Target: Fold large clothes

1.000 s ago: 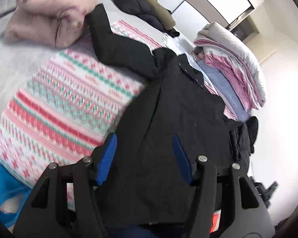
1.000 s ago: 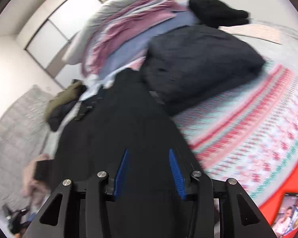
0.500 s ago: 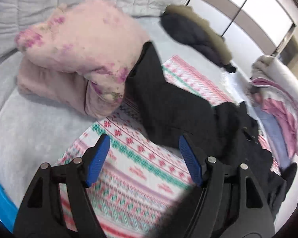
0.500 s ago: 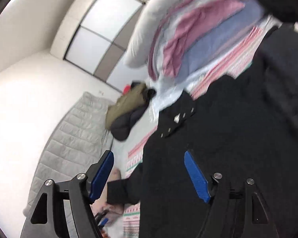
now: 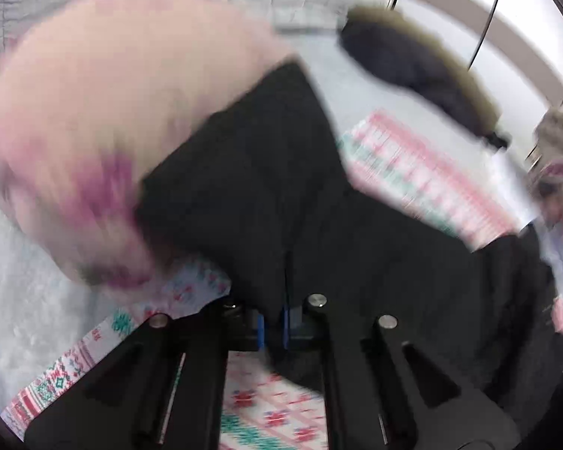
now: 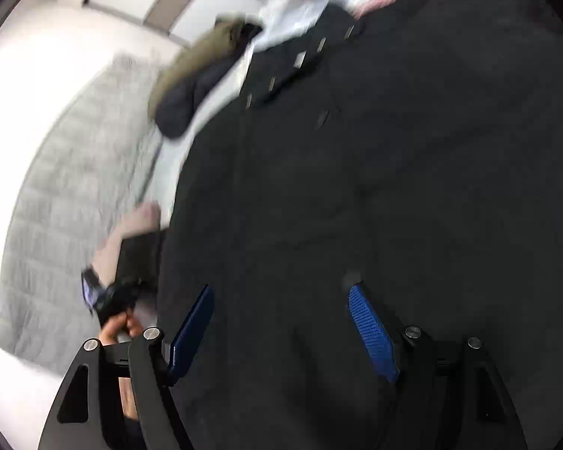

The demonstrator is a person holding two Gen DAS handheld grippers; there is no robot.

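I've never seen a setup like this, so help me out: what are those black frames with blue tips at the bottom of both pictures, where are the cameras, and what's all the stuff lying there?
No robot here: a person holds a two-finger gripper in each hand, and a fisheye camera on each looks along its fingers. In the left wrist view, the left gripper is shut on a sleeve of the black coat, which lies across a patterned red, white and green blanket. A pink fleece bundle sits beside the sleeve, a dark jacket with an olive hood farther back. In the right wrist view, the right gripper is open over the coat's body, gripping nothing. The person's hand shows at lower left, holding the other gripper.
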